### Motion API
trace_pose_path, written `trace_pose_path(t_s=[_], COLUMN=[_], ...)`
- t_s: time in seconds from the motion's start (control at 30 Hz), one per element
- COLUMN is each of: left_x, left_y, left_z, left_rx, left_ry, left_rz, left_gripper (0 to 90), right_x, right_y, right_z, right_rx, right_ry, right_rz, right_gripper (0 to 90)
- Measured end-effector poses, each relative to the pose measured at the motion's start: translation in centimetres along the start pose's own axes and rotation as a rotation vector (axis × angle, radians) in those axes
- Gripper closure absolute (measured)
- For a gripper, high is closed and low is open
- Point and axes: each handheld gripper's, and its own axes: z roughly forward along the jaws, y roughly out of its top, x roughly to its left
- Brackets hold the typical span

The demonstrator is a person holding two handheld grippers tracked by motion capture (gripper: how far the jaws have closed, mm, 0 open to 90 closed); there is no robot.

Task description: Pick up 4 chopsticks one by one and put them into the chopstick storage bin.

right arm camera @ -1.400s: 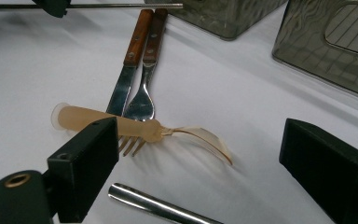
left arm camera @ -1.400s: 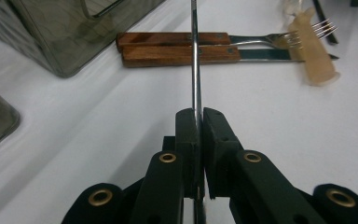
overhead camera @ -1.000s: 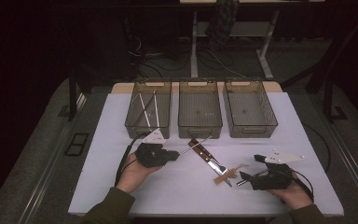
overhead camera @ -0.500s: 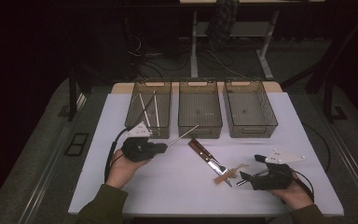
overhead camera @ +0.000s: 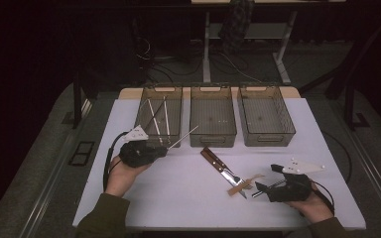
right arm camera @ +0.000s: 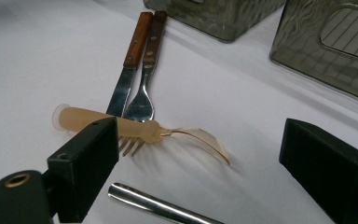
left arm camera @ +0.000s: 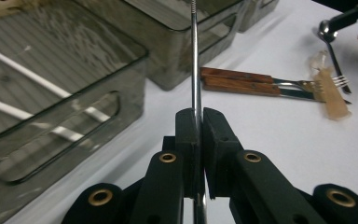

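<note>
We find no legible text, label, brand, number or sign on any item in view

Ahead of you, three bins stand in a row at the table's far edge: the left bin with chopsticks lying in it, the middle bin, and the right bin. Your left gripper sits just before the left bin, and the metal rod it clamps points toward the middle bin. The knife and fork lie side by side before the middle bin. The plastic spoon lies across their tips. Your right gripper rests just right of that spoon, above a metal handle.
</note>
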Motion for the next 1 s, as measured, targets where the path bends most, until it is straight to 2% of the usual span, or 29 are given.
trace_pose_path(t_s=[0.23, 0.4, 0.73, 1.0], left_x=[1.4, 2.5, 3.9, 5.3], left_y=[0.7, 1.9, 6.1, 8.5], left_z=[-0.2, 0.2, 0.6, 2.3], left_rx=[-0.024, -0.019, -0.018, 0.011], left_ry=[0.025, 0.038, 0.088, 0.129], left_rz=[-0.02, -0.026, -0.011, -0.014], left_gripper=[84.6, 84.5, 84.6, 84.6], right_x=[0.0, -0.1, 0.0, 0.0], right_y=[0.0, -0.1, 0.0, 0.0], right_z=[0.1, 0.3, 0.2, 0.1], right_rx=[0.003, 0.008, 0.004, -0.002], right_ry=[0.004, 0.004, 0.006, 0.006], right_rz=[0.0, 0.004, 0.006, 0.015], right_gripper=[11.3, 11.3, 11.2, 11.3])
